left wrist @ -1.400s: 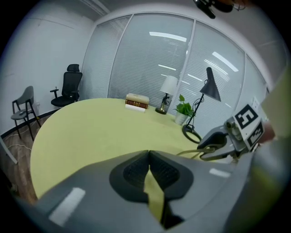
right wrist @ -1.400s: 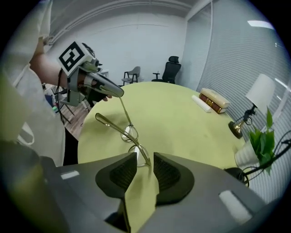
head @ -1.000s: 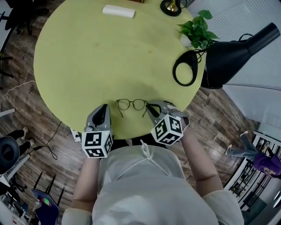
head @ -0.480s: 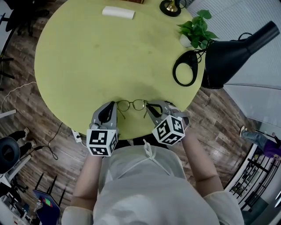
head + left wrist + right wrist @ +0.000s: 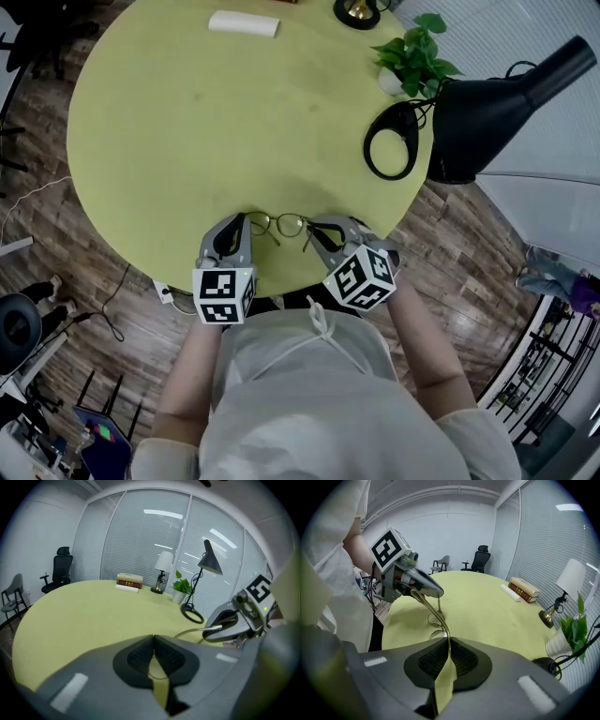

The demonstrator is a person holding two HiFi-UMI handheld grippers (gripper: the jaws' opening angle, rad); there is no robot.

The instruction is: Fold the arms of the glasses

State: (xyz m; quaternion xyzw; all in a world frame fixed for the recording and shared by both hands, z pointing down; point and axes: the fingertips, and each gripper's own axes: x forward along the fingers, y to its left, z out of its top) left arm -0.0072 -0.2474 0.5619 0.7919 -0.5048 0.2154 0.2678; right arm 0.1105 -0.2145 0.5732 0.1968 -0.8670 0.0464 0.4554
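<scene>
Glasses (image 5: pixel 279 224): thin gold wire frame with two roundish clear lenses, lying at the near edge of the round yellow-green table (image 5: pixel 187 122), between the two grippers.
Right gripper (image 5: pixel 449 642): pads pinch one gold arm of the glasses.
Left gripper (image 5: pixel 153 640): pads pressed together, tip right at the frame's left end.
Pot (image 5: pixel 390 83): small and white, at the far right rim, holding a leafy green plant (image 5: pixel 418 52).
Hard to make out: whether the left pads nip any wire. From above, both arms sit mostly under the grippers.
</scene>
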